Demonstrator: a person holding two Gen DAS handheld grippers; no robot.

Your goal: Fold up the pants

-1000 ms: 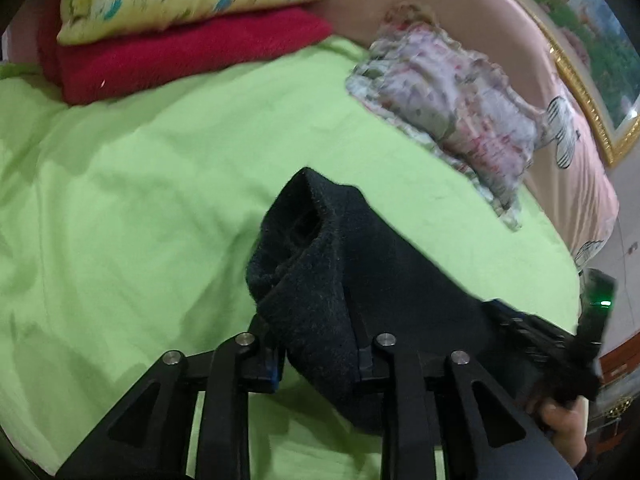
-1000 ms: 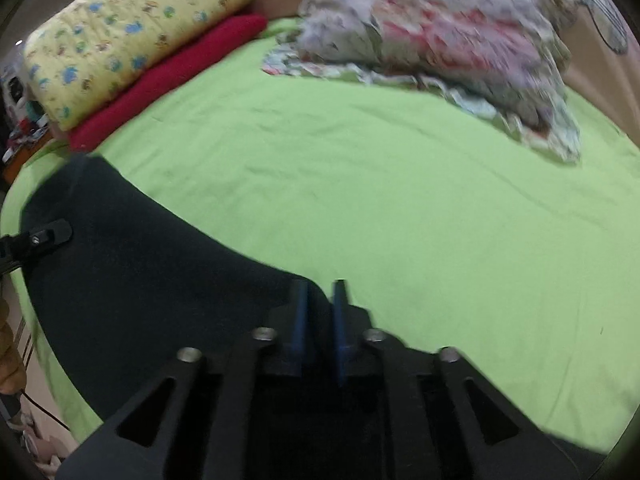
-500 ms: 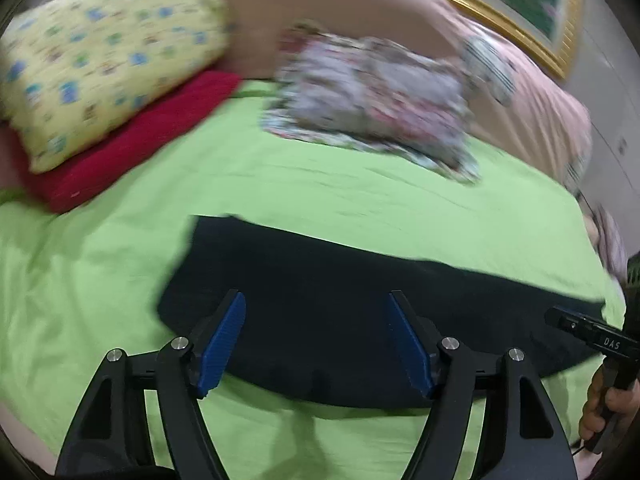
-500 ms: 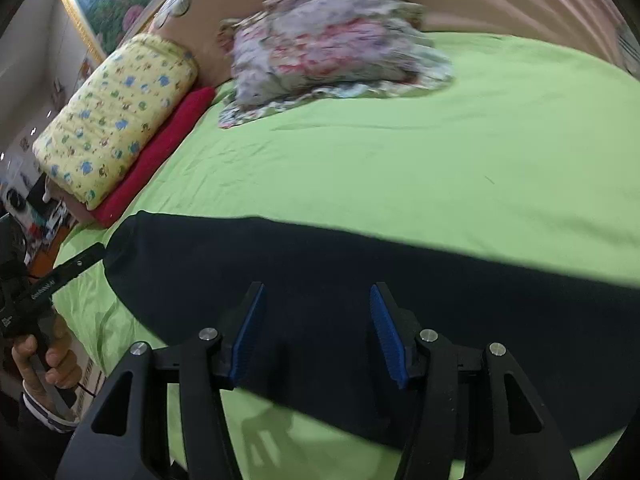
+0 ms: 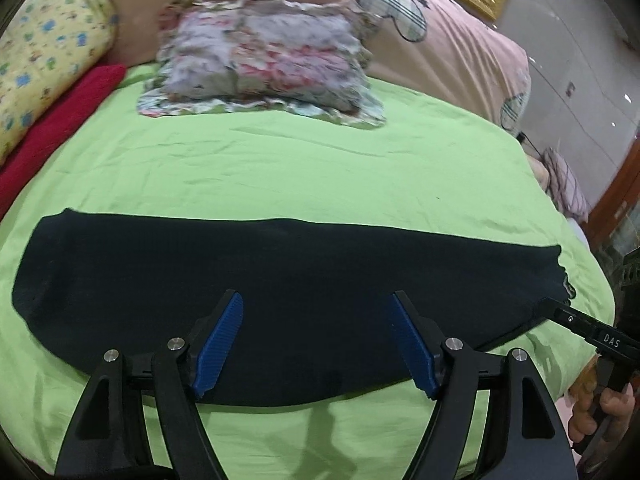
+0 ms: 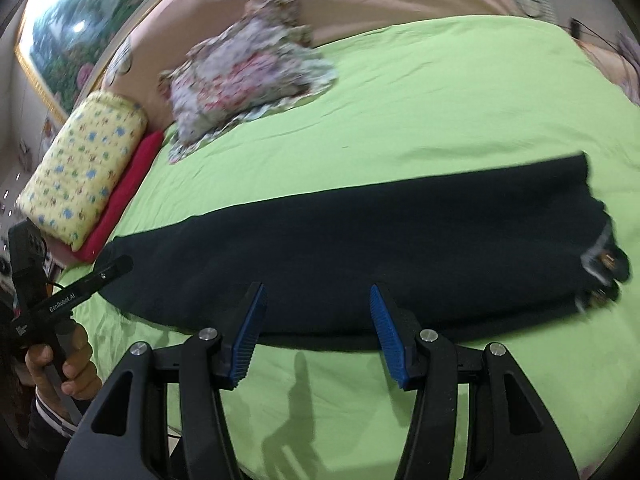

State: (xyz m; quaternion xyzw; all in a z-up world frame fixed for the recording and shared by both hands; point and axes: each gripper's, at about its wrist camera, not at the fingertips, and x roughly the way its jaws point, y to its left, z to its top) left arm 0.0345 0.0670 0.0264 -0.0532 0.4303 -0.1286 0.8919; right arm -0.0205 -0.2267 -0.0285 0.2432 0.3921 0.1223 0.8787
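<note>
The black pants [image 5: 280, 280] lie flat in one long strip across the green bed sheet [image 5: 320, 168], folded lengthwise. In the right wrist view the pants [image 6: 380, 240] show their waist end with small metal bits at the right. My left gripper [image 5: 316, 340] is open and empty, held just above the pants' near edge. My right gripper [image 6: 316, 332] is open and empty, above the near edge of the pants. Each gripper shows at the edge of the other's view, hand-held.
A floral pillow [image 5: 264, 60] lies at the head of the bed. A yellow patterned pillow [image 5: 44, 60] rests on a red blanket [image 5: 60, 120] at the far left. A pink headboard cover [image 5: 440, 40] stands behind. The bed's near edge runs just below the grippers.
Both grippers were shut on the pants a second ago. They have let go, opened, and pulled back; the pants now lie flat on the sheet.
</note>
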